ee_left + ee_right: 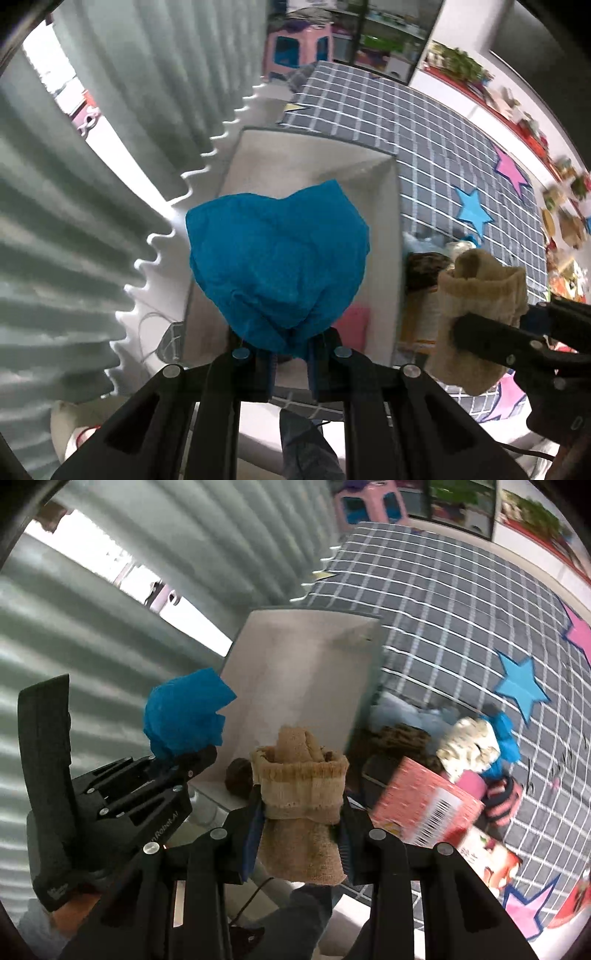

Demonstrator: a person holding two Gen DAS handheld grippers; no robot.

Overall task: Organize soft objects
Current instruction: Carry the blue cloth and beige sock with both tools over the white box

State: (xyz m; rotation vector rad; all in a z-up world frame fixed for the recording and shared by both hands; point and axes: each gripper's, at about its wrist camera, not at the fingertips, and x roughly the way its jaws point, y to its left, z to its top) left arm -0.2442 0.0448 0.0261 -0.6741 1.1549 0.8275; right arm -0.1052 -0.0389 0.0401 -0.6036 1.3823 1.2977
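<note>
Left gripper (pixel 290 354) clamped on a crumpled blue cloth (pixel 277 266), which hangs over an open white box (pixel 388 229) — a pink item (pixel 356 326) lies inside. Right gripper (pixel 458 332) enters from the right edge, gripping a rolled tan sock (pixel 480 291). Box sits on a grey checked cover (pixel 436 136) with blue star (pixel 472 212) and pink star (pixel 511 171) — pleated grey curtain (pixel 74 221) at left.

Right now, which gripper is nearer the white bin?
Left. The left gripper holds the blue cloth over the white bin; the right gripper holds its tan sock beside it.
</note>
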